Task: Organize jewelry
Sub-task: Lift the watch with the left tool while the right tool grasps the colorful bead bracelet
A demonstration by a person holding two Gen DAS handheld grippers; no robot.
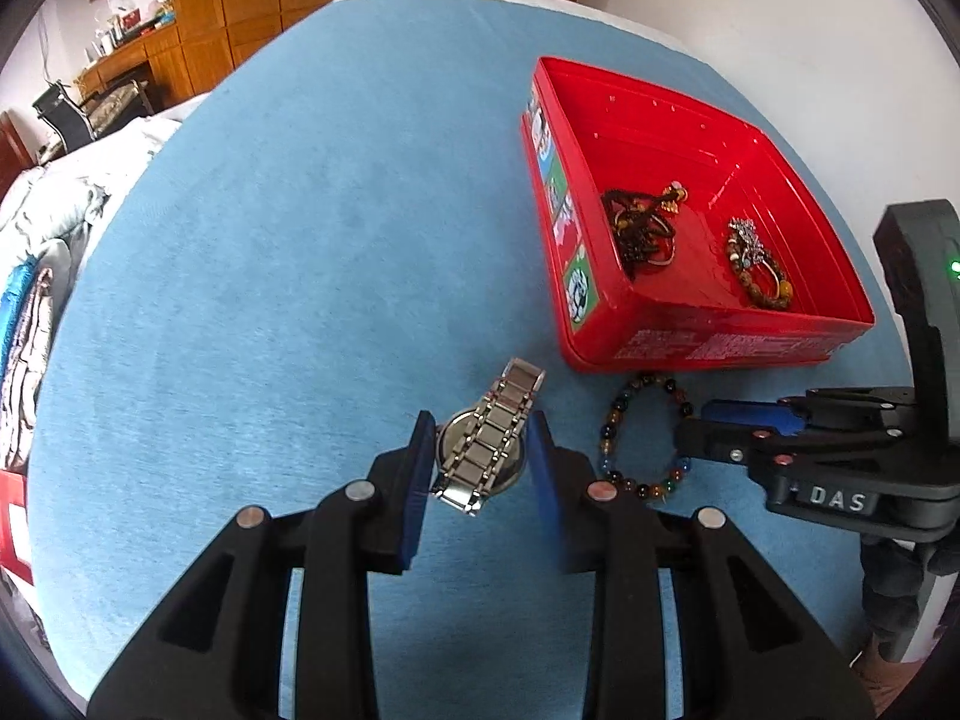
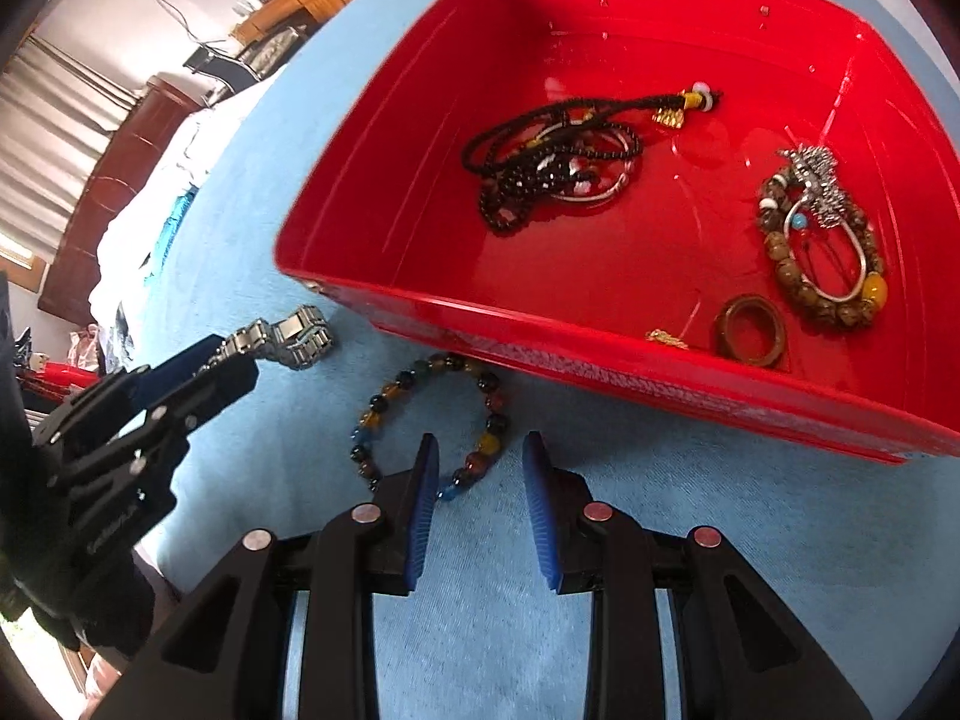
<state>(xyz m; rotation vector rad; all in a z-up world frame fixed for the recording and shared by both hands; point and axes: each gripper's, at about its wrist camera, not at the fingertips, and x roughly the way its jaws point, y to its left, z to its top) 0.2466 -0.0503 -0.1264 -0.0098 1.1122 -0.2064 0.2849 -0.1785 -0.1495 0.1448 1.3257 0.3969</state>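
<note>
Straddling the steel watch, the left claw stands partly open, a blue pad at each side of the case, neither plainly pressing yet. The watch lies face down on the blue bench, just off the near left corner of the red box. It looks heavy, rigid at the case, loose and slippery along the link band, so the case edges seem the safest hold. The beaded bracelet lies against the box's near wall. The right claw is likewise half open, with the bracelet's near arc between its pads. Light and floppy on elastic, its round beads may roll; pinching across the strand should lift it.
</note>
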